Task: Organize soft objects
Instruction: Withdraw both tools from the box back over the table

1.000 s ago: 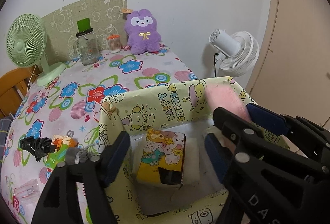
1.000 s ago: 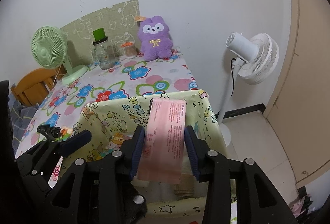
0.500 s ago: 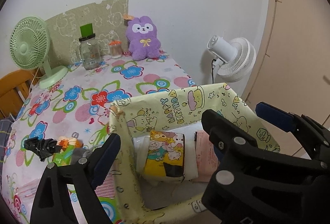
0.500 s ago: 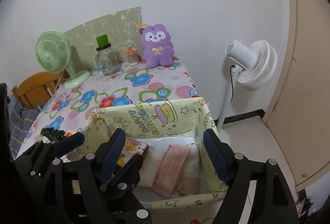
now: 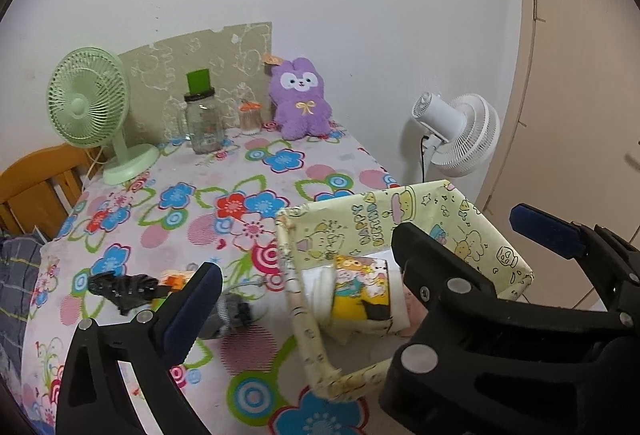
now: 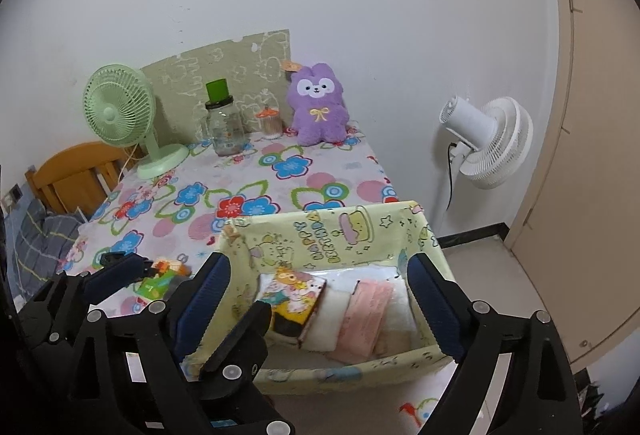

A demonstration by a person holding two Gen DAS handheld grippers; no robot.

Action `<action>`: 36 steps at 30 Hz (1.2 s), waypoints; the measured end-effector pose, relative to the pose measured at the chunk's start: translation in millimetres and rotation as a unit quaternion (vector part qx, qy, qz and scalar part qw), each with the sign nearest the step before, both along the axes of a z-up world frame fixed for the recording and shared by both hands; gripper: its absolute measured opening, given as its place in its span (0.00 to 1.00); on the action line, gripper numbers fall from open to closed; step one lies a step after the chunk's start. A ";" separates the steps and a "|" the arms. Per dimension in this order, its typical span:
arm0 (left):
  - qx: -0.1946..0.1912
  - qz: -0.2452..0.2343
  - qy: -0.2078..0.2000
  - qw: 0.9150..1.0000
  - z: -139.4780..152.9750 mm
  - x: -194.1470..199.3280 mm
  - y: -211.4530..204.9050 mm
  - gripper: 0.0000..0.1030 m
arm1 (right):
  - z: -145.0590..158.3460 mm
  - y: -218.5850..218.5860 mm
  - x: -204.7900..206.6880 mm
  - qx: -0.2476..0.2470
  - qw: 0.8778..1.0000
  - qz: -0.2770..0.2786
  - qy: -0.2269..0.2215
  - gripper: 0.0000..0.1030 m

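Observation:
A yellow cartoon-print box [image 6: 336, 235] stands at the table's near right corner; it also shows in the left wrist view [image 5: 472, 231]. Inside lie a cartoon-print tissue pack [image 6: 294, 299], white folded cloths [image 6: 332, 319] and a pink packet [image 6: 366, 315]. My right gripper [image 6: 320, 295] is open and empty above the box. My left gripper [image 5: 304, 271] is open and empty over the box's left wall. A grey soft object [image 5: 230, 315] lies on the table left of the box. A purple plush rabbit [image 6: 318, 103] sits at the far edge.
A green desk fan [image 6: 120, 111], a glass jar with green lid [image 6: 222, 123] and a small toothpick jar [image 6: 269, 123] stand at the back. A black clip [image 5: 120, 287] and a green-orange packet [image 6: 160, 277] lie left of the box. A white floor fan [image 6: 488, 139] stands right of the table.
My right gripper opened and let the pink packet go into the box, then drew back. My left gripper moved back and left.

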State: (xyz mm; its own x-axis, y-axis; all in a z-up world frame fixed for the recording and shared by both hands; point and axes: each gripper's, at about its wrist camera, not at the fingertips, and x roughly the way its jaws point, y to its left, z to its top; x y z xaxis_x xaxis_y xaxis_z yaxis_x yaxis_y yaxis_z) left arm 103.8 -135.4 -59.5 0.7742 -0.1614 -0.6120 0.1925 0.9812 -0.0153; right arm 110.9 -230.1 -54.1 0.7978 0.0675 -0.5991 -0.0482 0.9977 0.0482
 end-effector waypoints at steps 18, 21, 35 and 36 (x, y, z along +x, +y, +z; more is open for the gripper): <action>0.006 0.033 -0.033 0.999 20.5 -33.6 65.8 1.00 | 18.6 67.7 -32.4 -0.001 1.000 0.008 -0.017 0.91; 0.010 0.035 -0.034 0.999 23.3 -37.8 76.9 1.00 | 19.6 78.5 -36.4 0.001 1.000 0.011 -0.018 0.92; 0.020 0.049 -0.043 0.998 28.2 -49.6 114.2 1.00 | 22.0 118.2 -44.9 0.008 0.999 0.040 -0.024 0.92; 0.020 0.050 -0.043 0.998 28.0 -50.2 116.5 1.00 | 22.1 121.2 -45.1 0.008 0.999 0.042 -0.025 0.92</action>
State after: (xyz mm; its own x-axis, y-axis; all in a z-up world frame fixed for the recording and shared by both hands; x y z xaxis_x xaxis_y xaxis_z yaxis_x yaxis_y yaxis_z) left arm 53.6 -18.9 -31.5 0.8353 -0.0581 -0.5468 0.0933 0.9950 0.0367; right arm 65.8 -108.9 -32.1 0.8180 0.1446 -0.5568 -0.1339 0.9892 0.0602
